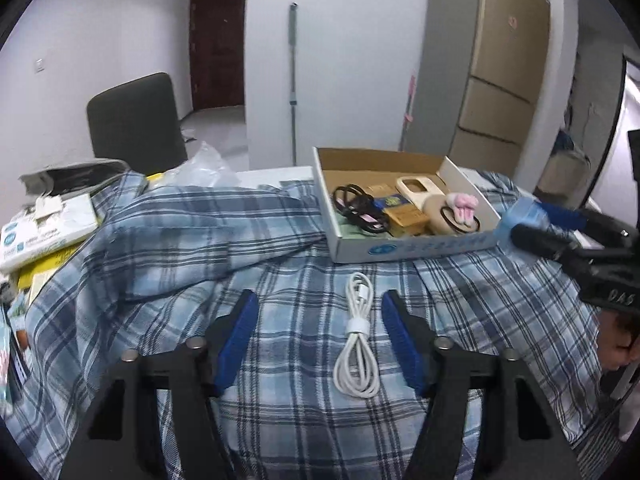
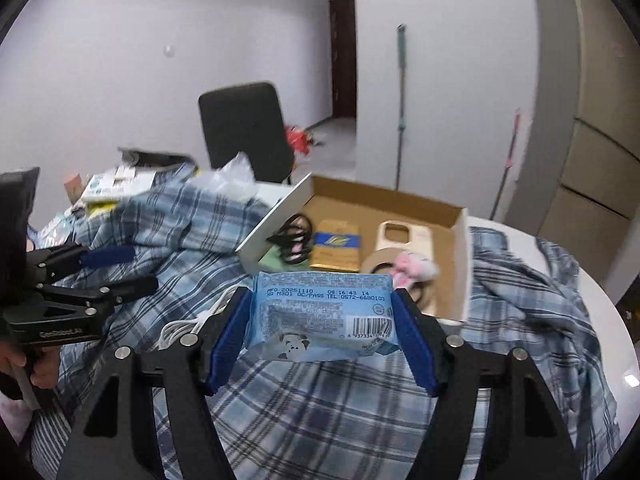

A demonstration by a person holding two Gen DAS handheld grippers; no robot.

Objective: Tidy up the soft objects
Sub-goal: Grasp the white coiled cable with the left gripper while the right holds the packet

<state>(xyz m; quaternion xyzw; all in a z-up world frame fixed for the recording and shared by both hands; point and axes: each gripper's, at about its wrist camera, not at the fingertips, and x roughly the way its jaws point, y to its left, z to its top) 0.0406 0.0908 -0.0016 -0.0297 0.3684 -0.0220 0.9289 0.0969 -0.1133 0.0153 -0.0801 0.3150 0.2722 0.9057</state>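
In the left wrist view, books [image 1: 44, 228] pile at the left edge, with a dark chair [image 1: 136, 120] behind them in the upper left. A plaid shirt [image 1: 192, 248] spreads across the table through the whole lower half of the frame. At bottom centre the left gripper [image 1: 318, 308] hangs above the shirt with its blue pads spread wide and nothing between them; a coiled white cable [image 1: 357, 336] lies on the shirt in the gap, nearer the right pad and touching neither. Above the cable, right of centre, sits an open box [image 1: 400, 250] holding a black cable [image 1: 356, 206], a phone case [image 1: 418, 190] and a pink plush [image 1: 464, 206]. At the right edge the right gripper [image 1: 532, 220] reaches in, clamped on a blue pack [image 1: 518, 214] just beside the box's near right corner. In the right wrist view the left gripper [image 2: 116, 270] shows at the left edge, jaws apart. At bottom centre the pack fills the space between the right gripper's pads, squeezed from both sides and held off the shirt, its printed back and barcode facing the camera. The box lies just beyond it, right of centre.
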